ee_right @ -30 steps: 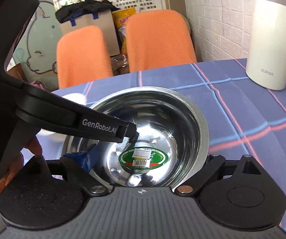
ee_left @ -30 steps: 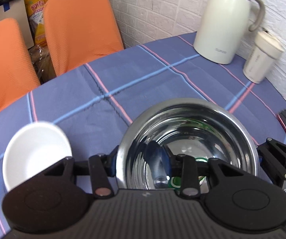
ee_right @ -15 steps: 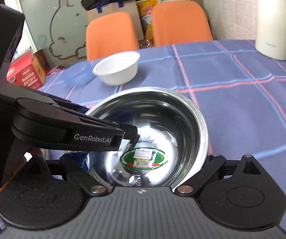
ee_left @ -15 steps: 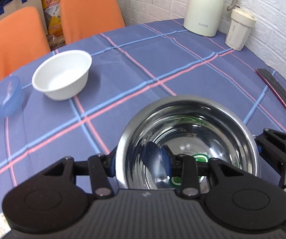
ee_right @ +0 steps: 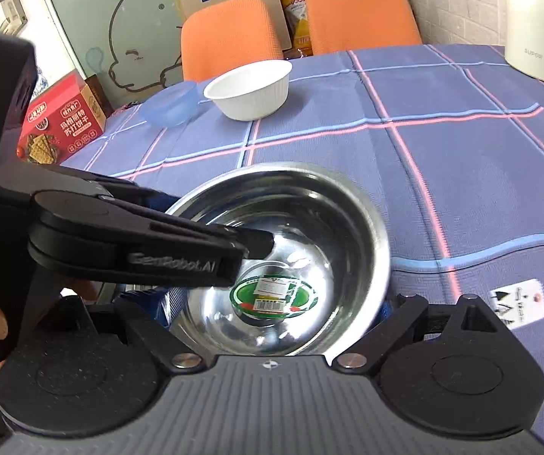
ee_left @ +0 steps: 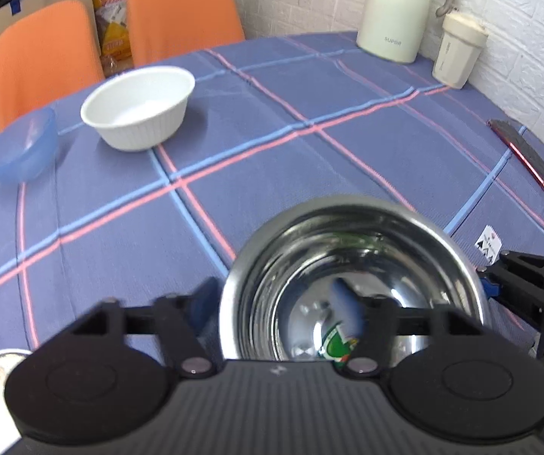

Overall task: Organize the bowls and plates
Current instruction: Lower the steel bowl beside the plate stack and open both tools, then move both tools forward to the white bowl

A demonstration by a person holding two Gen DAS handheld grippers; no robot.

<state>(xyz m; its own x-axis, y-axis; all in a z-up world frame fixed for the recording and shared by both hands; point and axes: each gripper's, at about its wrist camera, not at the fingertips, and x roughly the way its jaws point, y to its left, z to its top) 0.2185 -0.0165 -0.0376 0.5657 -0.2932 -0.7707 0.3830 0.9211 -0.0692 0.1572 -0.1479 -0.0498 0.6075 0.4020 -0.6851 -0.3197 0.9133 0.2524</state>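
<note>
So I count three bowls here: one steel bowl (ee_right: 291,250) up close with a green sticker (ee_right: 275,295) in its bottom, one white bowl (ee_left: 139,108) and one small blue bowl (ee_left: 19,148) side by side, well apart from it toward the far edge of the tabletop (ee_left: 310,151) with its checked cloth. My left claw (ee_left: 283,314) is pinching the steel bowl's rim, one finger inside and one outside. My right claw (ee_right: 272,311) straddles the bowl from the near side, spread wide; I can't tell if it's touching. Also one white jug (ee_left: 401,7), one cup (ee_left: 458,53), one red-edged phone (ee_left: 524,155), two orange chairs (ee_left: 40,57) and one cracker box (ee_right: 63,121).
</note>
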